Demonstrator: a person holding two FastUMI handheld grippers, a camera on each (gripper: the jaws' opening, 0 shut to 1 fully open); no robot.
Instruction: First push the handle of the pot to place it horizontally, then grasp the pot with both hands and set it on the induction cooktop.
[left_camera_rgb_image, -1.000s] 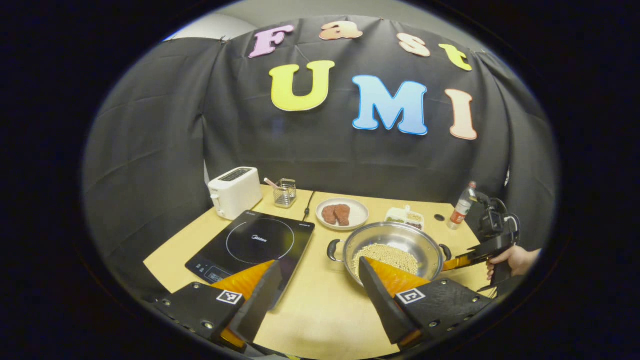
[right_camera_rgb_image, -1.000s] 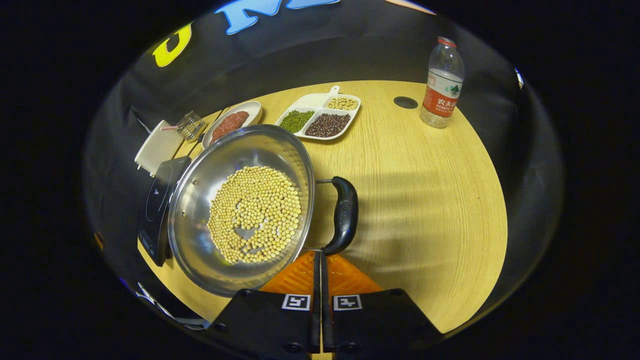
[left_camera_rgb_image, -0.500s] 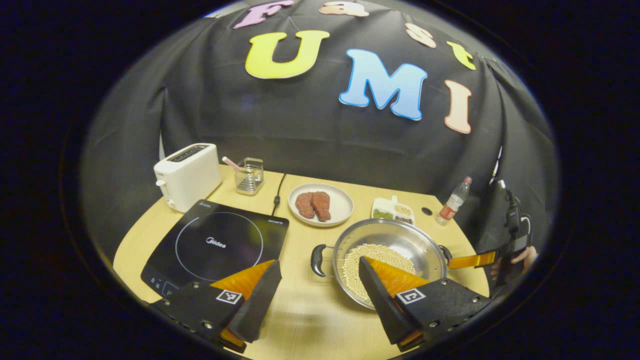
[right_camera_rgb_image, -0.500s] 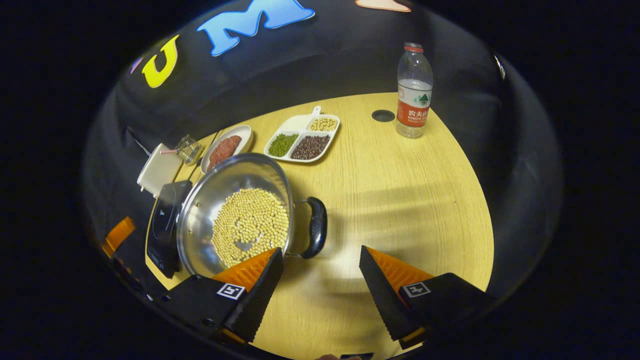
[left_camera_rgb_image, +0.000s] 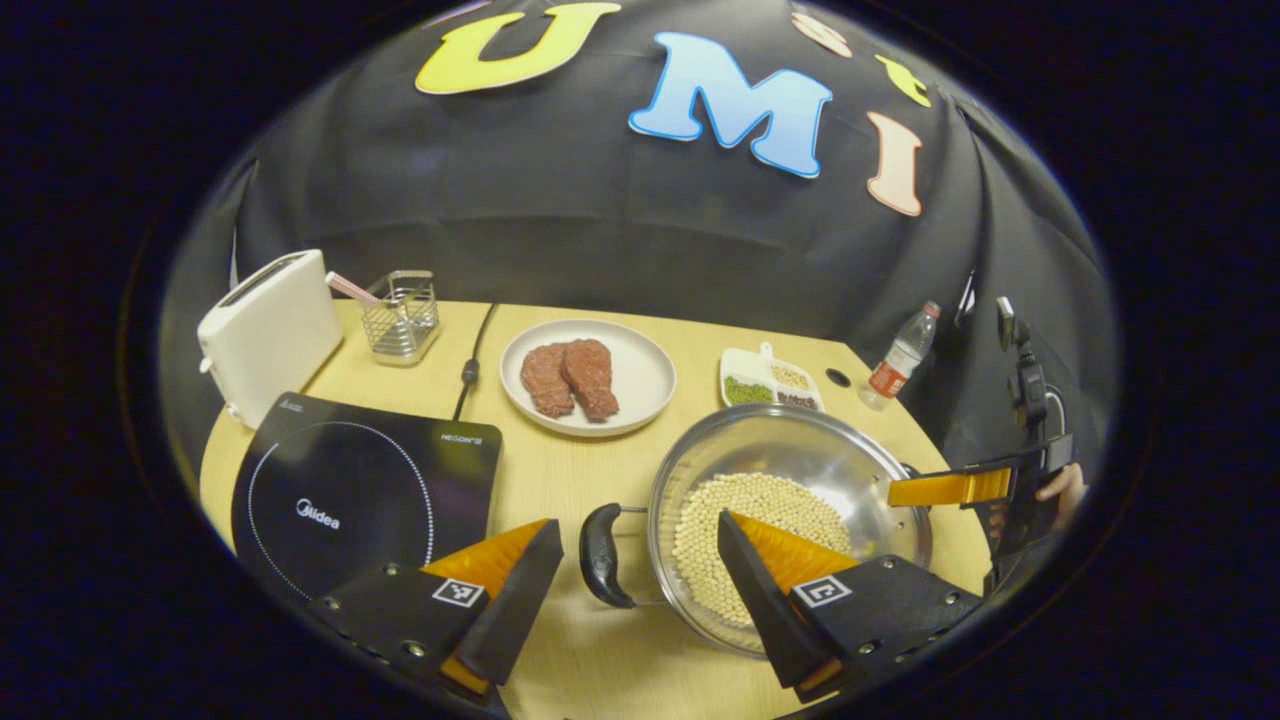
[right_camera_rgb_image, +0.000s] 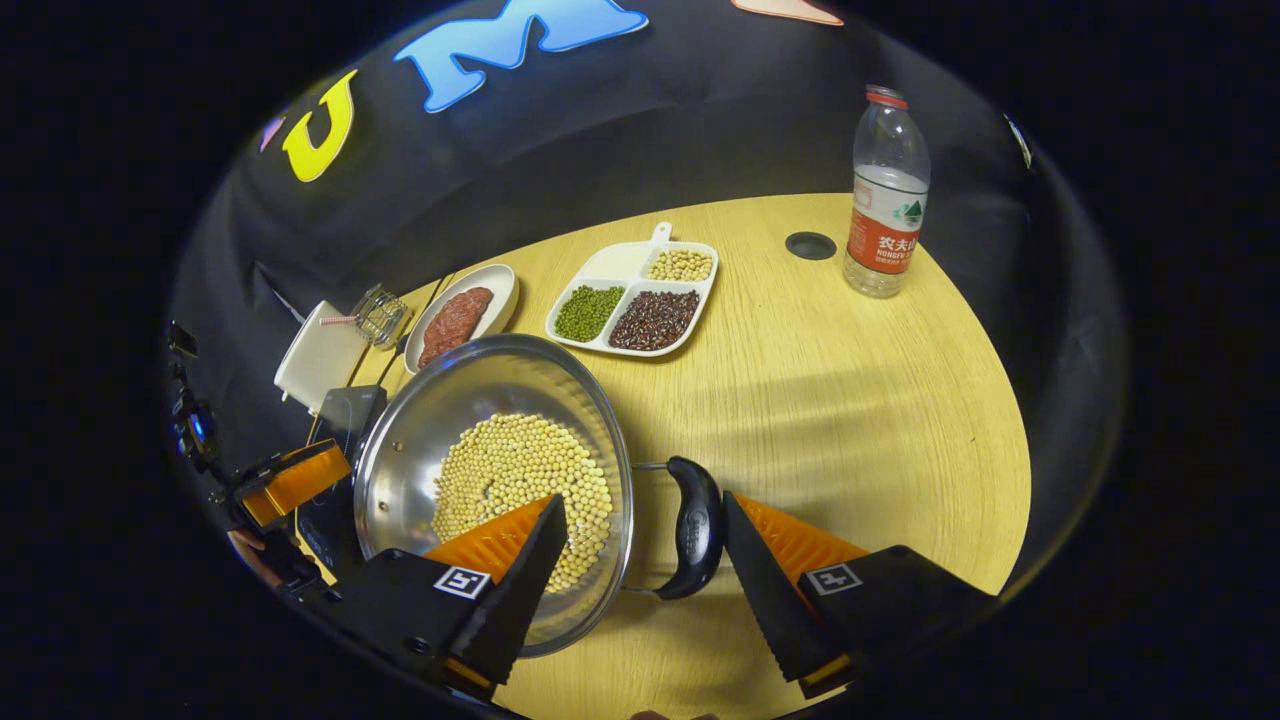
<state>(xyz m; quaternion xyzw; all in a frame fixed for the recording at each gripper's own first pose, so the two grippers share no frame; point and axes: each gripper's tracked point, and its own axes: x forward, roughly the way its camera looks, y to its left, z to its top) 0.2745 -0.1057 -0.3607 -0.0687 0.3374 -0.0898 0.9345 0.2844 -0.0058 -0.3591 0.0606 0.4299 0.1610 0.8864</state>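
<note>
A steel pot (left_camera_rgb_image: 800, 450) with soybeans on its bottom stands on the wooden table, right of the black induction cooktop (left_camera_rgb_image: 350, 490). In the left gripper view my left gripper (left_camera_rgb_image: 635, 540) is open, and the pot's black left handle (left_camera_rgb_image: 600, 555) lies between its fingers without touching them. In the right gripper view my right gripper (right_camera_rgb_image: 642, 510) is open too. The pot's black right handle (right_camera_rgb_image: 695, 525) sits between its fingers, close to the right one. The pot (right_camera_rgb_image: 480, 390) reaches under the left finger (right_camera_rgb_image: 510, 545). Each gripper appears at the pot's far side in the other's view.
Behind the pot are a white plate with meat (left_camera_rgb_image: 588, 375), a divided dish of beans (right_camera_rgb_image: 635, 300) and a water bottle (right_camera_rgb_image: 885, 200). A white toaster (left_camera_rgb_image: 270, 330) and a wire basket (left_camera_rgb_image: 400, 315) stand behind the cooktop. The cooktop's cable (left_camera_rgb_image: 470, 365) runs backward.
My right gripper went from shut to open and came up around the right handle. My left gripper moved forward and lower, so the left handle now sits between its fingers.
</note>
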